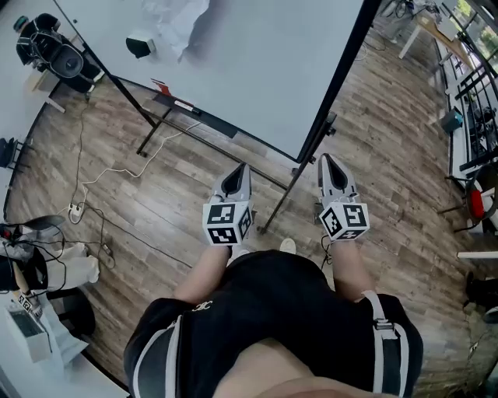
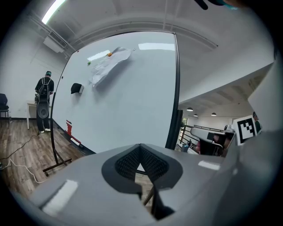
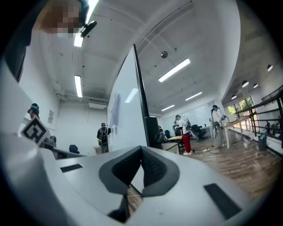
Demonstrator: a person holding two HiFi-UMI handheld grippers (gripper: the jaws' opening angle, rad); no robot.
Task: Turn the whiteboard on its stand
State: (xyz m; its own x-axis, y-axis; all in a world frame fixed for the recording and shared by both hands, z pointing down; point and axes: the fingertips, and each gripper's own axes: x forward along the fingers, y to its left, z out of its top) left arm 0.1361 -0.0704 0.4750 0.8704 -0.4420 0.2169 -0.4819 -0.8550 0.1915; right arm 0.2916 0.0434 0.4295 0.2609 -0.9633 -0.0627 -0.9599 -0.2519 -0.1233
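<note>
Scene: a person stands before the large white whiteboard (image 1: 233, 70) on its black metal stand (image 1: 305, 159), with a gripper in each hand, both short of the board's right side
Whiteboard: upright and just ahead. The left gripper view looks onto its face, and the right gripper view sees its black-framed right edge almost edge-on
Left gripper (image 1: 243, 166): jaws pressed together with nothing between them, aimed at the board face near that edge and not touching it
Right gripper (image 1: 324, 158): jaws closed tip to tip and empty, pointing just past the outer side of the frame
Step in hand: by the look of it this is the approach, as no contact with the board shows yet
Doing it well: with both pairs of jaws closed, the likely choice is a push with the tips, or opening one pair to take the frame edge. Either works best low on the frame and applied slowly, so the board swings and does not rock. The black eraser (image 1: 140, 47) and crumpled white sheet (image 1: 175, 23) stuck to the face could drop if it jolts
Floor: brown wood planks (image 1: 389, 155), where a thin white cable (image 1: 117, 172) trails near the stand's left foot and may snag it
Room: an open workroom with strip lights overhead, other people standing in the background, and a dark railing (image 3: 265, 128) at the right
</note>
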